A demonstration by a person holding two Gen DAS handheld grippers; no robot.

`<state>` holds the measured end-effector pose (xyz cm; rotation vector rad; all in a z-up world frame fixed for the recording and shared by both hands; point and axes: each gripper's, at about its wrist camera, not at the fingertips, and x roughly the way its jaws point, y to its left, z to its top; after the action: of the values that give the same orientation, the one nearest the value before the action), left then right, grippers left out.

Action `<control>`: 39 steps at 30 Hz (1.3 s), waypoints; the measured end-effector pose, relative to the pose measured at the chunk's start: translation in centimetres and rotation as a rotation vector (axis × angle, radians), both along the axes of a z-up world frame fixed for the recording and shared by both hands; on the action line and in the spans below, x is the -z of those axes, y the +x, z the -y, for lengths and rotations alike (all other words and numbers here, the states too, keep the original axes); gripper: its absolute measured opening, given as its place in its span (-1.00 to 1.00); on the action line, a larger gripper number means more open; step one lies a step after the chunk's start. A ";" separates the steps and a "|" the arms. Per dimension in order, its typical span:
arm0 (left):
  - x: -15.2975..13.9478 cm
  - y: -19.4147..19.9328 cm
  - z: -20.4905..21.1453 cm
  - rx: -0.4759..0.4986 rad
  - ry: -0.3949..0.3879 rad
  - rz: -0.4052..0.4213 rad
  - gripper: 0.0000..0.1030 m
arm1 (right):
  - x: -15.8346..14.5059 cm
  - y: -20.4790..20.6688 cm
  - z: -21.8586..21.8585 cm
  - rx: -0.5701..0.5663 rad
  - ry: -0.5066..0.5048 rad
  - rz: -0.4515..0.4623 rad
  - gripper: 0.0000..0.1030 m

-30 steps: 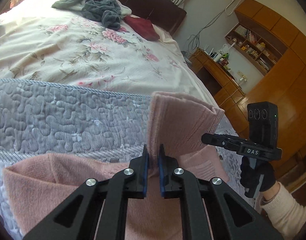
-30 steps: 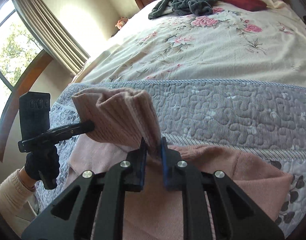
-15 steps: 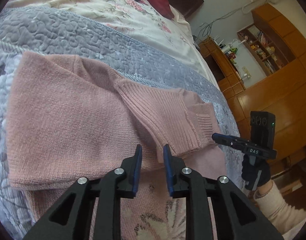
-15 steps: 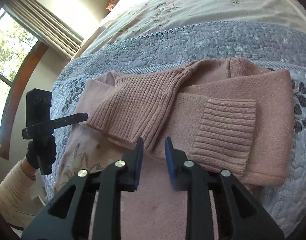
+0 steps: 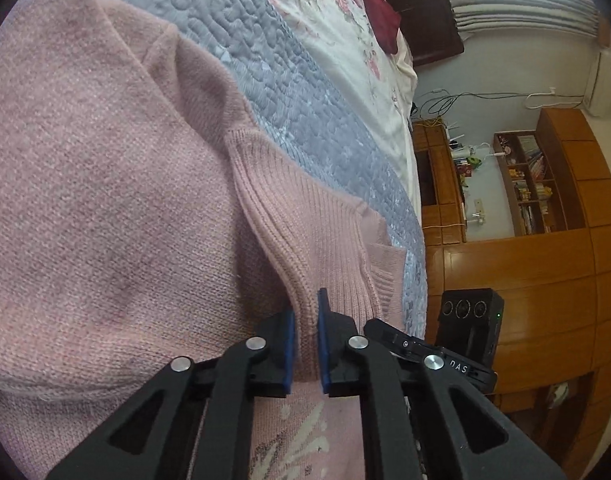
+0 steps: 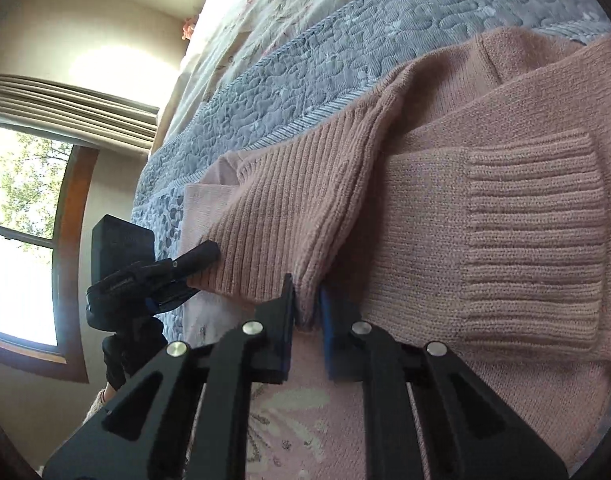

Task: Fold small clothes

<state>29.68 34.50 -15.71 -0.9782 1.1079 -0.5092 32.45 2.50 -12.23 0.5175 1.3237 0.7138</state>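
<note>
On the bed: a pink sweater (image 5: pixel 105 184) lies flat across a grey-blue quilted cover (image 5: pixel 289 92), its sleeves folded in over the body
Ribbed hem: folded over the front of the garment, in the middle of both views (image 6: pixel 289 216)
Right sleeve cuff: lies flat on the sweater, to the right of the folded hem in the right wrist view (image 6: pixel 533 240)
Left gripper (image 5: pixel 304 340): low over the near part of the sweater; its blue-padded fingers (image 5: pixel 288 344) are slightly apart, with an edge of the ribbed hem between them; whether they pinch it cannot be told
Right gripper (image 6: pixel 307 320): just beside the left one, its jaws likewise a little apart around a corner of the same hem; grip uncertain
Far end of bed: floral sheet (image 5: pixel 337 12), dark red cloth (image 5: pixel 381 20)
Right of the bed: wooden cabinets and shelves (image 5: pixel 545 200)
Left of the bed: window with curtain (image 6: pixel 21 184)
</note>
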 end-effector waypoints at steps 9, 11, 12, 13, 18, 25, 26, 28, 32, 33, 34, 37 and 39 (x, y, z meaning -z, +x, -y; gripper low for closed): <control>1.6 -0.6 -0.9 0.077 0.136 -0.024 -0.84 | 2.0 -1.0 0.3 -0.052 -0.143 -0.003 -0.82; 1.6 -0.8 -0.5 0.078 0.171 -0.010 -0.82 | 3.0 -1.2 0.6 -0.034 -0.131 -0.013 -0.81; 1.6 -0.9 -0.3 0.081 0.187 -0.006 -0.81 | 3.2 -1.2 0.7 -0.028 -0.126 -0.010 -0.81; 1.4 -0.9 -0.2 0.084 0.205 0.000 -0.81 | 3.4 -1.3 0.8 -0.025 -0.129 -0.004 -0.84; -0.3 -2.0 0.6 0.050 0.315 0.015 -0.63 | 1.7 -2.4 0.5 -0.010 -0.167 0.056 -0.69; -6.0 -11.4 1.3 0.002 0.556 0.120 -0.22 | -4.2 -11.7 4.1 0.051 -0.253 0.235 -0.31; -6.5 -13.3 1.3 -0.004 0.596 0.122 -0.17 | -4.5 -13.6 4.9 0.060 -0.264 0.240 -0.31; -7.3 -17.1 1.0 -0.019 0.655 0.116 -0.13 | -4.9 -17.2 6.1 0.080 -0.294 0.248 -0.31; -8.1 -24.4 0.0 -0.044 0.750 0.088 -0.03 | -5.3 -24.4 8.3 0.105 -0.358 0.257 -0.18; -8.2 -26.0 -0.2 -0.045 0.773 0.077 -0.02 | -5.5 -26.0 8.8 0.111 -0.376 0.259 -0.18; -8.2 -27.4 -0.4 -0.047 0.794 0.067 -0.01 | -5.5 -27.4 9.4 0.114 -0.381 0.255 -0.18; -8.3 -31.8 -1.2 -0.058 0.810 0.051 0.03 | -5.2 -31.2 11.0 0.141 -0.378 0.230 -0.15; -8.2 -34.0 -1.5 -0.068 0.821 0.041 0.05 | -4.7 -33.0 12.2 0.158 -0.360 0.203 -0.12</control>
<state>-4.30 36.04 -7.51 -0.2803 1.0984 0.0077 -0.59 -9.67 -7.53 0.2479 1.1725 0.3743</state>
